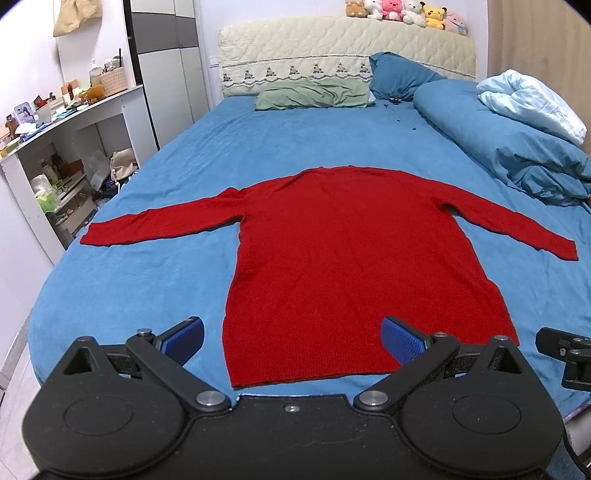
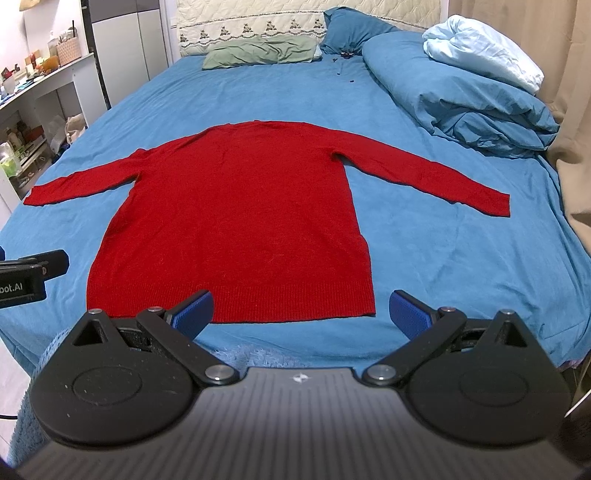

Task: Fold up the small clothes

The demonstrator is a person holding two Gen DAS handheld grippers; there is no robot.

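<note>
Both grippers, left (image 1: pixel 293 334) and right (image 2: pixel 301 308), hover spread wide and empty over the hem of a red sweater (image 1: pixel 343 258) lying flat, sleeves out, on the bed (image 1: pixel 147 266). Folding hasn't started; a sleeve likely gets pinched first.

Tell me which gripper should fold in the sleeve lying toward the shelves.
Probably left. The left gripper hangs open over the red sweater hem's left corner, nearer that sleeve. The right gripper, also open, sits by the opposite corner.

Plush toys (image 1: pixel 406 13) line the headboard (image 1: pixel 332 48) (green pillow (image 1: pixel 314 94) below).
</note>
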